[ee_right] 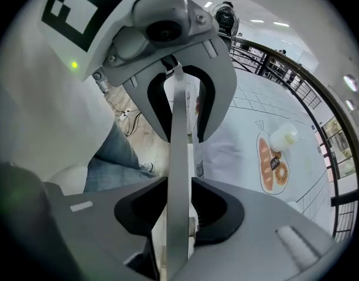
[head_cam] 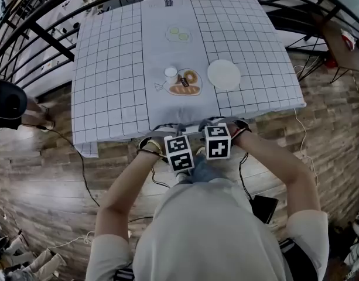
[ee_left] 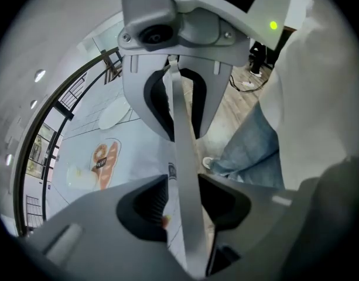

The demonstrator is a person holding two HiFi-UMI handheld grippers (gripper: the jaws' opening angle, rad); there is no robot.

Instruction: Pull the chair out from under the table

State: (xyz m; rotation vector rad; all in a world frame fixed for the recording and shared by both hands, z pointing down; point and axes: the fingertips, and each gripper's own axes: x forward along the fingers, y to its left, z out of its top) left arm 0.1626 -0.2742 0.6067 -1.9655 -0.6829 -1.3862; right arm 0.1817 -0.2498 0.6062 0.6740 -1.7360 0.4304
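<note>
- The chair (ee_left: 184, 157) is tucked under the near side of the table (head_cam: 109, 86). All I can see of it is the thin grey top edge of its back.
- The left gripper (ee_left: 182, 187) sits astride that edge with its fingers apart — a sliver of cloth shows between 1 pad and the edge.
- The right gripper (ee_right: 178, 187) straddles the same edge just beside it, fingers also apart and not pinching.
- Both point steeply down, the 2 facing each other along the edge. The person stands close behind them in jeans (ee_left: 252, 151).
- The gridded tablecloth (head_cam: 249, 34) carries a white plate (head_cam: 224, 74), a small white cup (head_cam: 170, 72) and a printed picture of bread and a doughnut (head_cam: 185, 85).
- A wood-look floor (head_cam: 44, 174) lies below, and a black railing (head_cam: 41, 31) curves beyond the table.
</note>
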